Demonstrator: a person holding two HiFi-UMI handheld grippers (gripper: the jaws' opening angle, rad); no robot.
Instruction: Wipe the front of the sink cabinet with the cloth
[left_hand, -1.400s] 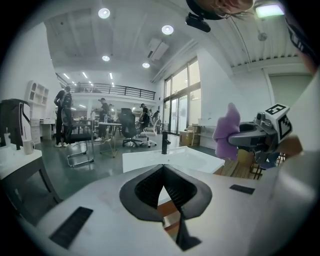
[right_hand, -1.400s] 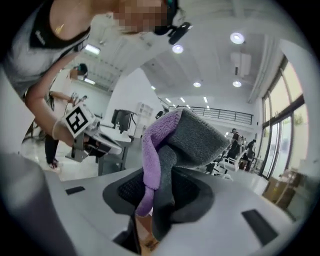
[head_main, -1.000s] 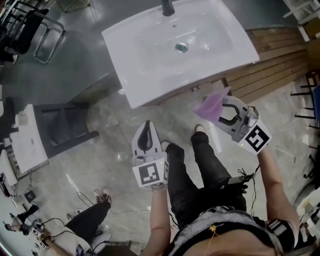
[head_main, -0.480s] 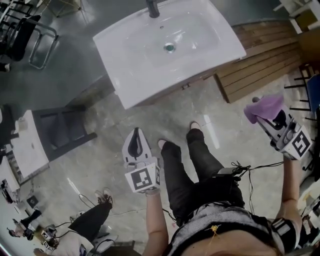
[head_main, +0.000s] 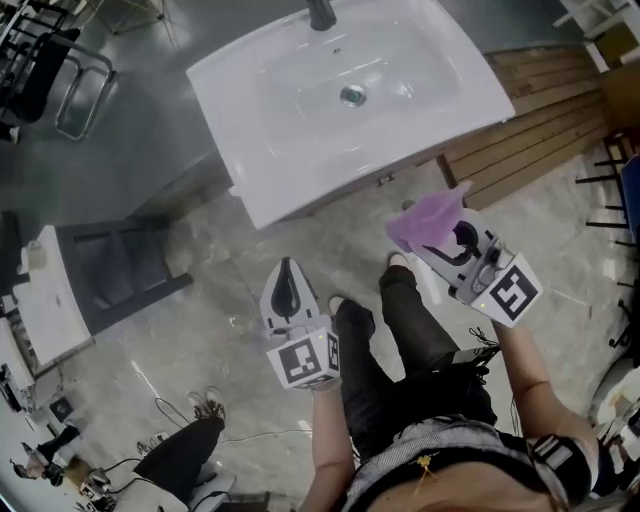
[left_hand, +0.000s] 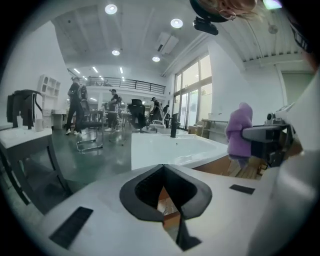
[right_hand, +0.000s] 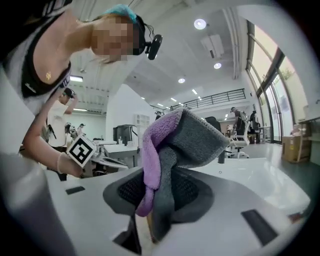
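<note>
Head view: right gripper (head_main: 447, 240), jaws pinched on the purple cloth (head_main: 428, 220), which bunches out past its tips. The sink (head_main: 250, 195) lies just ahead of those tips. Under the sink's overhanging rim only a thin brown strip of the cabinet front (head_main: 415, 166) shows. Whether the cloth touches it cannot be told from above.
Head view, other hand: left gripper (head_main: 287, 268) hangs short of the sink, off to the right gripper's left and well apart from the cloth. It carries nothing.
Left gripper view: jaws closed together with nothing between them. The sink's white edge and the brown cabinet front below it stand ahead. The cloth hangs off to this gripper's right, in the other tool.
Right gripper view: cloth wedged between the jaws, purple face and grey face folded together and standing up out of the grip. The sink top stretches beyond the tips.
Change: half a second ago the right gripper was swung far out to its own right, well apart from the cabinet. Now it is back near the sink's front, about where it was a second ago. The left gripper has hardly shifted.
Meaning: probably the return of a sweep, with the cloth set up for another pass. It likely has to drop below the rim to reach the cabinet front.
</note>
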